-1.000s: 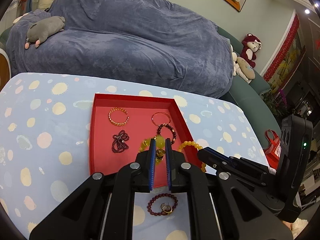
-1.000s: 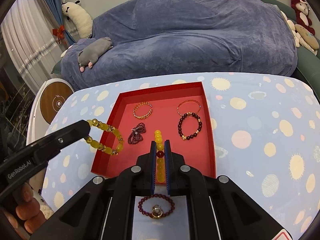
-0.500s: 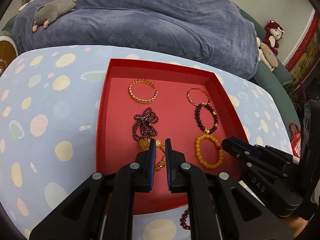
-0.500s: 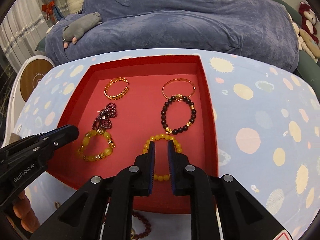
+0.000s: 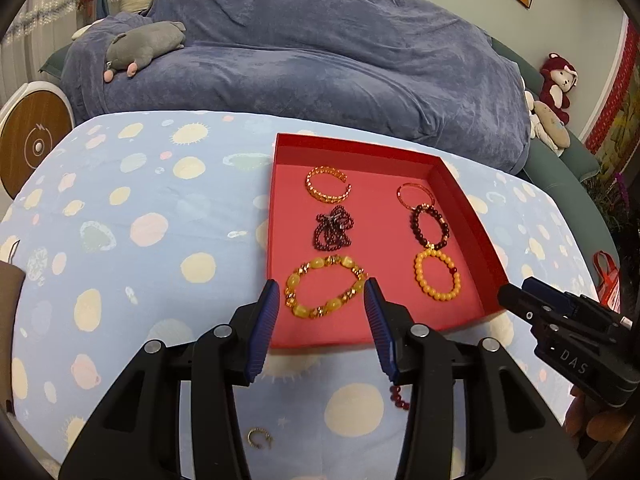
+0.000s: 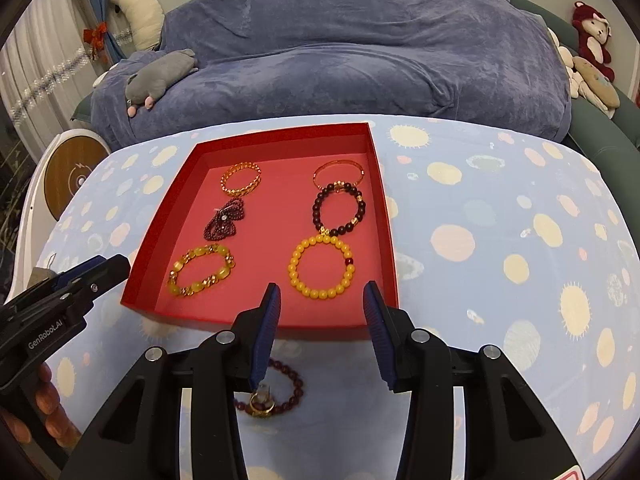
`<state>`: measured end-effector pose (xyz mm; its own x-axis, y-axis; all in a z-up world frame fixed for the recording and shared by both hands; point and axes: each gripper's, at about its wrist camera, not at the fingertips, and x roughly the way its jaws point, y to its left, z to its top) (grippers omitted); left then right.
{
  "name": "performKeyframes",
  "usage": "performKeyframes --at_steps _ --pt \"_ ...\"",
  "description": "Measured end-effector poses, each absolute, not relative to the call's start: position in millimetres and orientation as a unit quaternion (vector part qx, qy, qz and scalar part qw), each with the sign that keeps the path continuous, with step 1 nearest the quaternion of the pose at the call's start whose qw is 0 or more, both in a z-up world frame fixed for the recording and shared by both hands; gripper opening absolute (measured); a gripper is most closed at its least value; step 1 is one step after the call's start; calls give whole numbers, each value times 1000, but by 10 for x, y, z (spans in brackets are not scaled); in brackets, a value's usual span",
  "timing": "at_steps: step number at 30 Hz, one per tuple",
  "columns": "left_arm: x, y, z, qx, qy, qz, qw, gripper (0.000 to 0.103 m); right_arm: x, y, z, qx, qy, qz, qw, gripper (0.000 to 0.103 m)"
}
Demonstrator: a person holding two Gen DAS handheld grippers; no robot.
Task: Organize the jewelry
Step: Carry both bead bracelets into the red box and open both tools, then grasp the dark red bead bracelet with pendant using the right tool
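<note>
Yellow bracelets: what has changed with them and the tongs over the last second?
Both came down into the red tray and were let go: the chunky one from the left tongs, the round-bead one from the right tongs, whose jaws have just been opening. The other four tray pieces stayed put.

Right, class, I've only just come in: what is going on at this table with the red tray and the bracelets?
A person holds a gripper in each hand and is sorting jewelry into the red tray. Both the left gripper and right gripper have just been opening and hold nothing. The chunky yellow bracelet and the yellow bead bracelet lie in the tray with four other pieces. A dark red bead bracelet and a ring lie on the tablecloth, outside the tray.
</note>
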<state>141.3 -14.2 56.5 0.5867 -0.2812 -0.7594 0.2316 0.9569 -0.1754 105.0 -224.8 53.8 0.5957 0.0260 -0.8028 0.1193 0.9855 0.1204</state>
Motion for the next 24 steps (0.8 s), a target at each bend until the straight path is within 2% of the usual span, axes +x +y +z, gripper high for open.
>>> performKeyframes --at_steps 13,24 --pt "708 169 144 -17 477 -116 871 42 435 -2041 159 109 494 -23 862 42" --pt "629 333 -43 -36 494 -101 863 42 279 -1962 -5 119 513 -23 850 42"
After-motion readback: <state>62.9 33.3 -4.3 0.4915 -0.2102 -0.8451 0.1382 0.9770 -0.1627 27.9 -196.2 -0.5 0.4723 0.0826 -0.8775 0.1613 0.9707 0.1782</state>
